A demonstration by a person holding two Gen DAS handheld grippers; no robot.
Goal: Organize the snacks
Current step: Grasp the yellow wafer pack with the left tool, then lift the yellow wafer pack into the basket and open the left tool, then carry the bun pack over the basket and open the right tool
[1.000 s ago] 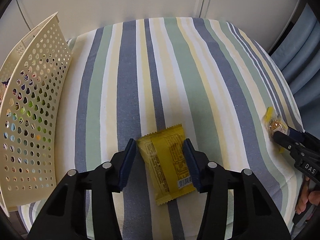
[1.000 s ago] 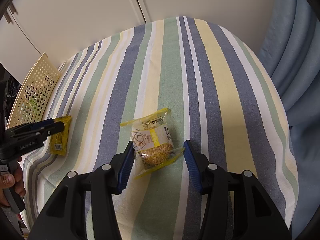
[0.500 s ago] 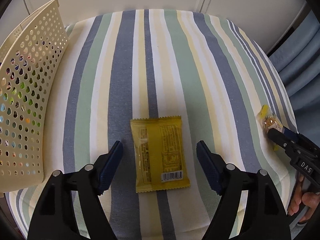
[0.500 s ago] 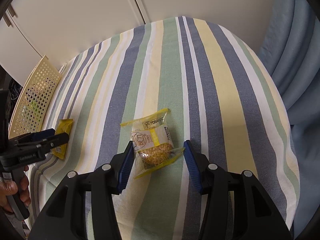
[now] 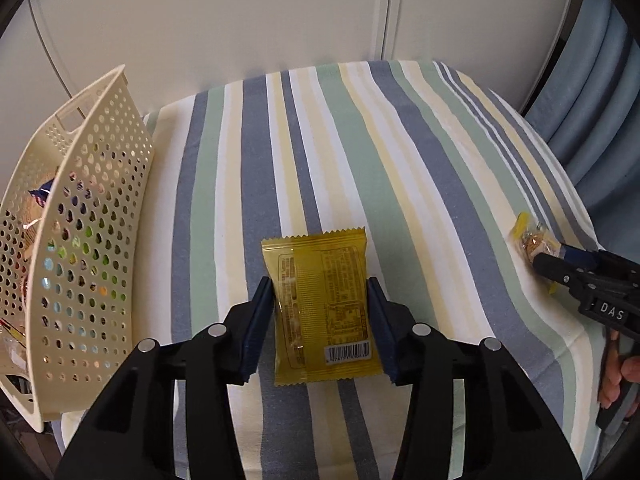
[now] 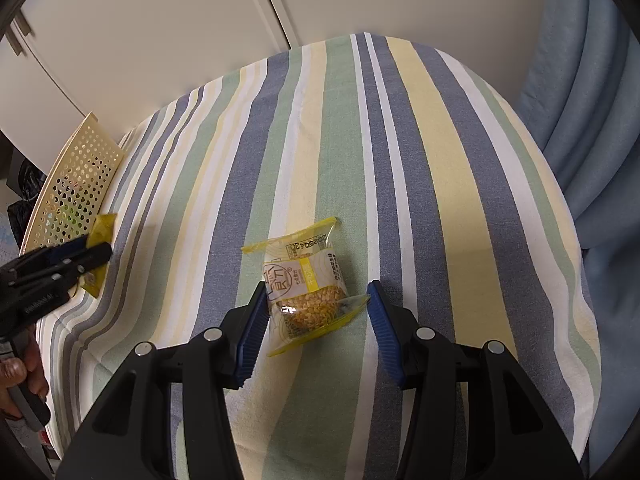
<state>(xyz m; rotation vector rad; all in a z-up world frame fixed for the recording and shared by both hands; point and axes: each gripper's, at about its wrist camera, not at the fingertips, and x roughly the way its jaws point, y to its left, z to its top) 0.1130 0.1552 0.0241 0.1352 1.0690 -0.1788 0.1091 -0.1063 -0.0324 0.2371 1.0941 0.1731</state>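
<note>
Yellow packet (image 5: 320,312); cream basket (image 5: 104,184); blue-green-yellow-white striped cloth (image 5: 360,152).

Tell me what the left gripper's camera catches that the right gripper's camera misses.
Only the left wrist view shows the inside of the perforated basket, with colourful packets behind its holes, and the barcode on the yellow snack packet between the left gripper pads.

Only the right wrist view shows the clear rice-cracker packet up close, printed label readable, lying between the right gripper pads.

Both show the striped tablecloth, white cabinet doors, the blue curtain, and both packets and grippers.
</note>
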